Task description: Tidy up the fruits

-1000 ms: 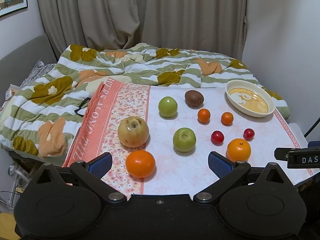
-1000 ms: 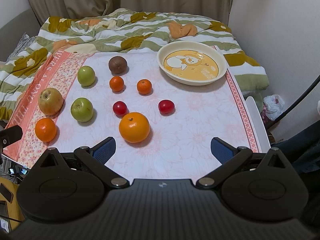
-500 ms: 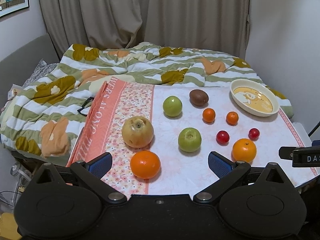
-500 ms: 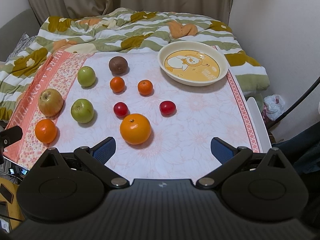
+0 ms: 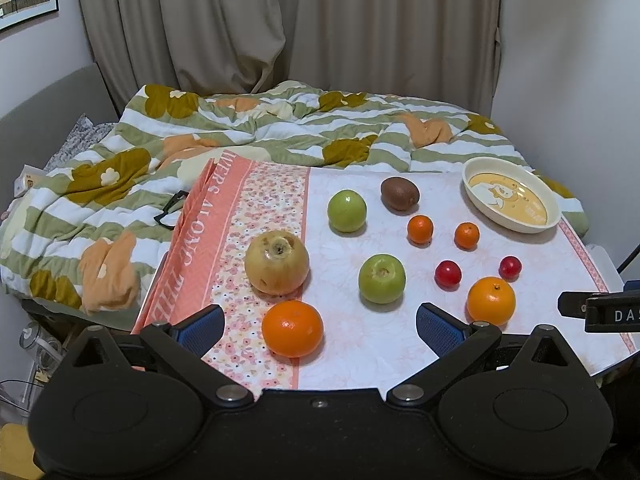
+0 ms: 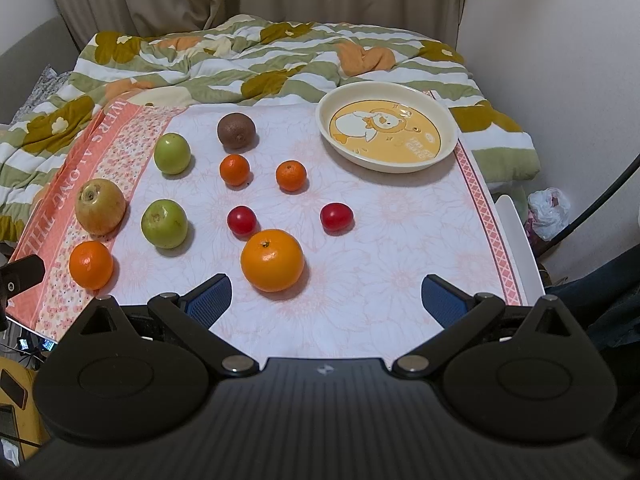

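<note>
Left wrist view first: the left tool point(image 5: 318, 326) is held wide apart with nothing gripped, its blue pads point(image 5: 199, 328) hanging just above the near edge of the counter point(image 5: 360, 360). All the fruit is laid out loose on the pink flowery cloth point(image 5: 276, 196), none of it in the plate point(image 5: 510, 222).

Taking the plate point(image 6: 386, 162) as the landmark, seen from the right wrist: a kiwi point(image 6: 236, 130) sits to its left, and a green apple point(image 6: 172, 153) further left still. Nearer than the plate, two small mandarins point(image 6: 234, 169) point(image 6: 291, 176) are lined up side by side, then two red cherry-type fruits point(image 6: 241, 220) point(image 6: 336, 216), then a big orange point(image 6: 272, 260) closest to the camera. Way off to the plate's near left, a second green apple point(image 6: 164, 223), a yellowish pear-like fruit point(image 6: 99, 206) and another orange point(image 6: 91, 264) are parked, the last two on the cloth's pink border.

The right tool point(image 6: 324, 300) is spread wide too, nothing held, with the big orange sat just ahead of its left finger. Beyond the counter, a striped flower duvet point(image 6: 260, 56) is bunched up on the bed.
</note>
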`<state>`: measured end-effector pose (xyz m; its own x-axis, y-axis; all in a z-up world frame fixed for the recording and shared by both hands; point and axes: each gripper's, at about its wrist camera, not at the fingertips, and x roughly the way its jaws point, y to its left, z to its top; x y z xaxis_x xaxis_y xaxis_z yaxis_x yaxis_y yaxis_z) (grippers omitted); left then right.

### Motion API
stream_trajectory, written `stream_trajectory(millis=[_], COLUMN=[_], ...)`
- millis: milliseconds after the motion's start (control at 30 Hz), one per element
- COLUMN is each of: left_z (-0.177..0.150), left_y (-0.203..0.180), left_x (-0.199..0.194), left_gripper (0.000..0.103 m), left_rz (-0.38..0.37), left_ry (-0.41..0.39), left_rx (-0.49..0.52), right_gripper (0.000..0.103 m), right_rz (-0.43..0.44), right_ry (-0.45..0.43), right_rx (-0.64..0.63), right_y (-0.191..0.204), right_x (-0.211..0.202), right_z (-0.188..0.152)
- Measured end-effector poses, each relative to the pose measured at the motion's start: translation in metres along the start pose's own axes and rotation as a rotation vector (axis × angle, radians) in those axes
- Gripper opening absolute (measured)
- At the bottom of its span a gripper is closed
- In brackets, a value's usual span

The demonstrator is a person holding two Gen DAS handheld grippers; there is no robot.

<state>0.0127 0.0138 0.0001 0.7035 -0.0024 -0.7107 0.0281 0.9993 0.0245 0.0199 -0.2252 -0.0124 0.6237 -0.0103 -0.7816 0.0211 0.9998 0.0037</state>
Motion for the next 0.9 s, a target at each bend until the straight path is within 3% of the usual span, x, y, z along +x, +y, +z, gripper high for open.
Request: stream_trajectory(millis=[900], left_z=[0.0002], left_y=[0.0011], left_x=[-0.0032], left_gripper=[0.103], left_rz=[0.010], left_ry=[-0.011], left_rx=[-0.003], right_gripper=[0.103], right_rz=[0.000], right_ry=[-0.002], right_rx=[-0.002], right_y=[0.0049], right_x=[0.0021], right_z=[0.0006])
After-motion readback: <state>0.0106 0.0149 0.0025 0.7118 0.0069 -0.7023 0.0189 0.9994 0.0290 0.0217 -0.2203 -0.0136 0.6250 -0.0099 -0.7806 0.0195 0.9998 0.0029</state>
